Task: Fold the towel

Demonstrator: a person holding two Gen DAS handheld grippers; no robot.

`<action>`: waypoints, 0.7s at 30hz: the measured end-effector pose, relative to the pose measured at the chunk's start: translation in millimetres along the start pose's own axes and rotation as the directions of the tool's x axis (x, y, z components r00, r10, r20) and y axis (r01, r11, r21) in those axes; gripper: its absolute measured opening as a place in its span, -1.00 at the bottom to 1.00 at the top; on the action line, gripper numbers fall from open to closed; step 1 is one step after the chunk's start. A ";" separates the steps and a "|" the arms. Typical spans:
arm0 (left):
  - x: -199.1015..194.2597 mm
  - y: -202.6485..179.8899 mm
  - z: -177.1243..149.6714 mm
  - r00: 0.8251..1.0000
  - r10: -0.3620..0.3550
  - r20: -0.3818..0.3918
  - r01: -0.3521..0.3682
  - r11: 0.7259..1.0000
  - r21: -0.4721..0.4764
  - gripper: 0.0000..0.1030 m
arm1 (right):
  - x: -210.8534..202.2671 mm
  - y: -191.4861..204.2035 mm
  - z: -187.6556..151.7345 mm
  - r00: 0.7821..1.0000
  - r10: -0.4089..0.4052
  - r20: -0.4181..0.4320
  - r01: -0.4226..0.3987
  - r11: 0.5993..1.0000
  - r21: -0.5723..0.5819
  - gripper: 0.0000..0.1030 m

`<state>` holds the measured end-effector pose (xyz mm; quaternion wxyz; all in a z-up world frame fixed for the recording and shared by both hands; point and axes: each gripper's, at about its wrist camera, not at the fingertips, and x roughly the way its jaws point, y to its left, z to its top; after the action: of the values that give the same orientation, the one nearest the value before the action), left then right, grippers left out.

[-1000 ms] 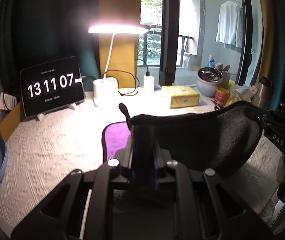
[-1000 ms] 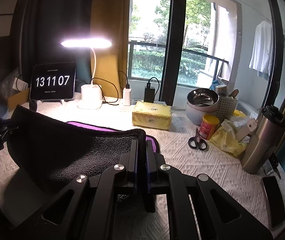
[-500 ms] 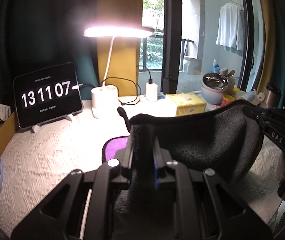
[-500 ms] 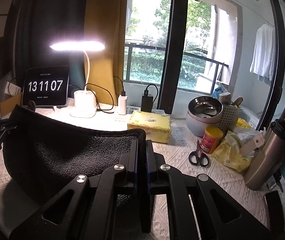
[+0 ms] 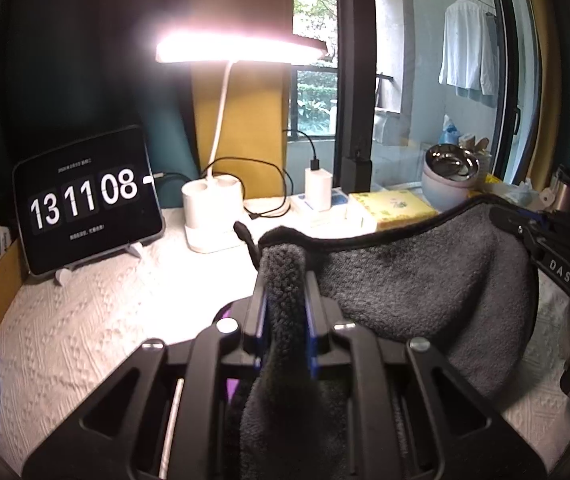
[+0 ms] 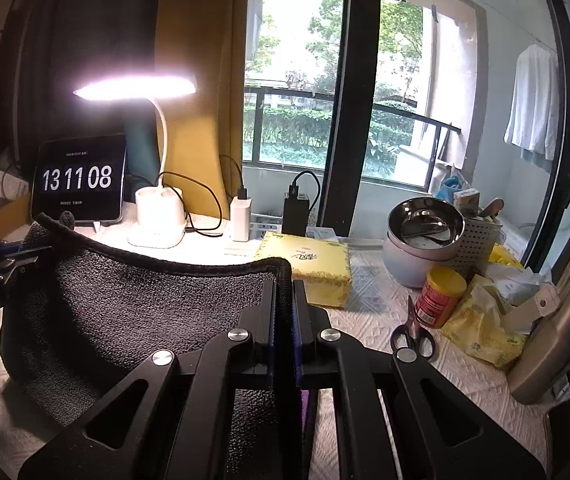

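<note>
Left gripper (image 5: 284, 276): its fingers pinch one corner of the towel (image 5: 425, 280), with a thick bunch of grey cloth between them.
Right gripper (image 6: 284, 292): its fingers press together on the other corner, where only the thin hemmed edge goes between them.
Towel place: it hangs in the air between the two grippers, above the near part of the desk (image 5: 85, 320); its top edge sags a little in the middle.
Why held so: with two corners of one edge lifted, the free part falls straight, so this edge can probably be carried over for a fold.
Purple side: a small purple patch shows under the left gripper; perhaps it is the other face of the towel, I cannot say for sure.
Far things: lamp (image 6: 157, 216), clock tablet (image 5: 85, 204) and yellow box (image 6: 309, 272) stand well apart from the towel, so they leave room for the fold.
</note>
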<state>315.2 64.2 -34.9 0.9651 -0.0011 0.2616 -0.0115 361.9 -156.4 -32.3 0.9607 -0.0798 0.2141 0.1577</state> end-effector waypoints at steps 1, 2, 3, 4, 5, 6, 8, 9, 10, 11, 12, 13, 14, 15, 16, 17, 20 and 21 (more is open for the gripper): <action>3.1 0.4 0.6 1.000 0.002 -0.001 -0.002 1.000 0.002 -0.69 | 2.5 0.1 0.7 1.000 0.001 0.000 -0.001 1.000 0.000 -0.86; 7.3 0.9 1.4 1.000 0.004 -0.003 -0.004 1.000 0.005 -0.69 | 6.0 -0.1 1.5 1.000 0.002 -0.001 -0.002 1.000 0.001 -0.86; 11.5 1.5 1.4 1.000 0.006 -0.008 -0.006 1.000 0.008 -0.69 | 9.2 -0.7 1.9 1.000 0.003 -0.002 -0.003 1.000 0.002 -0.86; 15.3 2.2 1.3 1.000 0.008 -0.012 -0.008 1.000 0.009 -0.69 | 12.7 -0.9 2.3 1.000 0.003 -0.005 -0.003 1.000 0.002 -0.86; 18.9 2.7 1.1 1.000 0.009 -0.017 -0.009 1.000 0.009 -0.69 | 16.7 -1.3 2.4 1.000 0.004 -0.009 -0.004 1.000 0.003 -0.86; 22.6 3.4 0.9 1.000 0.010 -0.023 -0.010 1.000 0.008 -0.69 | 20.7 -1.8 2.2 1.000 0.004 -0.013 -0.004 1.000 0.006 -0.86; 30.8 5.1 -0.2 0.999 0.013 -0.032 -0.013 1.000 0.007 -0.69 | 27.6 -3.0 1.0 1.000 0.005 -0.023 -0.005 1.000 0.010 -0.86; 33.9 6.0 -0.9 0.999 0.014 -0.036 -0.014 1.000 0.007 -0.69 | 30.7 -3.5 0.1 1.000 0.004 -0.028 -0.004 1.000 0.012 -0.86; 38.3 6.6 -1.6 0.999 0.015 -0.041 -0.015 1.000 0.007 -0.69 | 34.7 -4.0 -0.8 0.999 0.004 -0.034 -0.004 1.000 0.014 -0.86; 41.5 7.2 -2.3 0.999 0.016 -0.045 -0.016 1.000 0.008 -0.69 | 38.8 -4.8 -2.0 0.999 0.004 -0.042 -0.003 1.000 0.018 -0.86; 45.5 8.1 -3.2 0.999 0.018 -0.051 -0.017 1.000 0.007 -0.69 | 42.9 -5.3 -3.2 0.999 0.005 -0.050 -0.004 1.000 0.020 -0.86; 50.1 9.0 -4.4 0.998 0.019 -0.059 -0.018 1.000 0.006 -0.69 | 47.1 -5.4 -4.4 0.998 0.005 -0.058 -0.004 1.000 0.022 -0.86; 55.0 9.9 -6.0 0.997 0.019 -0.069 -0.018 1.000 0.004 -0.69 | 50.4 -5.3 -5.6 0.998 0.005 -0.065 -0.003 1.000 0.023 -0.86; 59.0 10.5 -7.6 0.997 0.019 -0.079 -0.019 1.000 0.003 -0.69 | 53.9 -5.2 -6.6 0.997 0.004 -0.074 -0.003 1.000 0.023 -0.86; 64.6 11.2 -9.7 0.995 0.018 -0.094 -0.018 1.000 0.000 -0.69 | 58.6 -4.5 -7.7 0.996 0.005 -0.086 -0.003 1.000 0.022 -0.86; 68.7 11.9 -11.4 0.994 0.018 -0.104 -0.018 1.000 -0.002 -0.69 | 62.5 -4.4 -8.1 0.995 0.005 -0.095 -0.003 1.000 0.021 -0.86; 79.3 13.3 -16.9 0.991 0.018 -0.129 -0.020 1.000 -0.007 -0.69 | 72.8 -2.9 -11.1 0.992 0.005 -0.126 -0.003 1.000 0.017 -0.86; 82.6 13.7 -18.6 0.990 0.020 -0.138 -0.021 1.000 -0.009 -0.69 | 76.1 -2.6 -12.3 0.991 0.003 -0.136 -0.001 1.000 0.016 -0.86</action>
<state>377.3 76.2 -92.7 0.9448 -0.0029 0.3276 -0.0001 423.3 -141.2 -76.4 0.9443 -0.0826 0.2806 0.1510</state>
